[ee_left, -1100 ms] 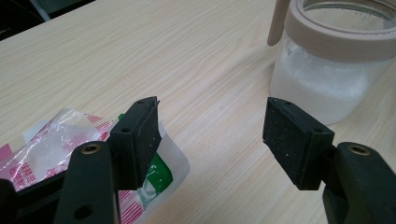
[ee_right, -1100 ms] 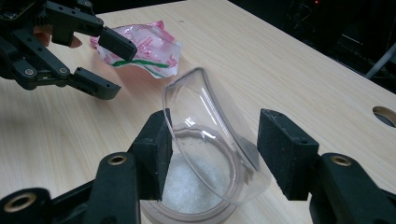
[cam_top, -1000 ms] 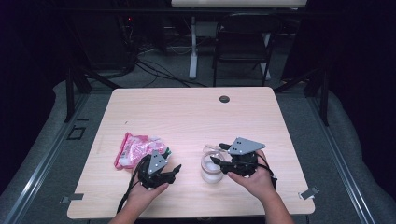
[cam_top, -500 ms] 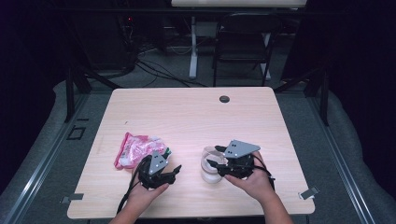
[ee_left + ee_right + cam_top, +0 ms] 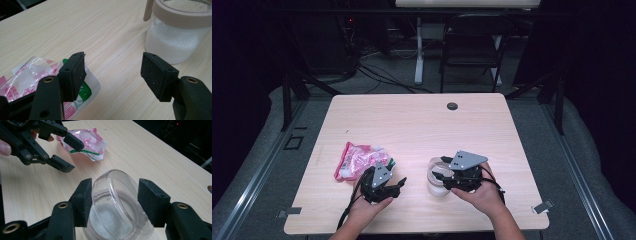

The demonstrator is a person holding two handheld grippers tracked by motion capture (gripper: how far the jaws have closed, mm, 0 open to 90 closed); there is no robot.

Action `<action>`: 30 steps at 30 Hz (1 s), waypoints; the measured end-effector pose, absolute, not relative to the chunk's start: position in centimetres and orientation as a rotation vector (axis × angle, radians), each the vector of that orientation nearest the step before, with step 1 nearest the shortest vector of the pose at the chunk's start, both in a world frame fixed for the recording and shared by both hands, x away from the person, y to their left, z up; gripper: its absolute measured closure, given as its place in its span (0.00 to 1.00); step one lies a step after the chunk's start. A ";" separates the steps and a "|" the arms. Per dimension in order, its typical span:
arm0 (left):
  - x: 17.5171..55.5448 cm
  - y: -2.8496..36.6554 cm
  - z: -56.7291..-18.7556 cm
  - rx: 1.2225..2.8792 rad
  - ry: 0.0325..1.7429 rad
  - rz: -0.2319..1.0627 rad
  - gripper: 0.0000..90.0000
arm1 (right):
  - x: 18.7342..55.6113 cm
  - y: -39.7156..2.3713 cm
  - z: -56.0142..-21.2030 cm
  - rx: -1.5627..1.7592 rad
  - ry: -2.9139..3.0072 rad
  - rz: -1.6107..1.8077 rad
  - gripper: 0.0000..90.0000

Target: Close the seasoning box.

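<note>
Clear lid (image 5: 117, 202), tilted up over the jar (image 5: 177, 30) of white powder, sat between the right gripper (image 5: 113, 200) jaws, left jaw touching its rim, right jaw just beside; grip not certain. Stood near the surface (image 5: 412, 125) front edge, right of centre. Left gripper (image 5: 112, 75) spread wide, holding nothing, one jaw over the pink-and-green packet (image 5: 30, 75) corner. Packet lay flat to the jar's left, well apart.
</note>
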State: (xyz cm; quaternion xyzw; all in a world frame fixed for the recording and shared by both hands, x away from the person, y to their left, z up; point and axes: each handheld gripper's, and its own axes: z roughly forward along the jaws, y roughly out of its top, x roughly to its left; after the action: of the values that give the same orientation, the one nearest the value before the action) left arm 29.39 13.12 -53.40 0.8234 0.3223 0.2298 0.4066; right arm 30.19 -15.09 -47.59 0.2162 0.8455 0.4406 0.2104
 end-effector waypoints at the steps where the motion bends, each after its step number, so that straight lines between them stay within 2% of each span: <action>1: 29.4 13.1 -53.4 2.078 0.814 0.578 0.40 | 30.2 -15.1 -47.6 0.601 2.350 1.224 0.51; 30: 29.5 13.4 -53.4 2.066 0.827 0.581 0.40 | 30.3 -14.5 -48.2 0.601 2.402 1.239 0.50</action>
State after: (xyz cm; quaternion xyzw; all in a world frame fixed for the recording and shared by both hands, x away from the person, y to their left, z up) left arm 29.51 13.45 -53.39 0.8198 0.3284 0.2304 0.4086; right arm 30.31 -14.51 -48.22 0.2132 0.8526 0.4396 0.1852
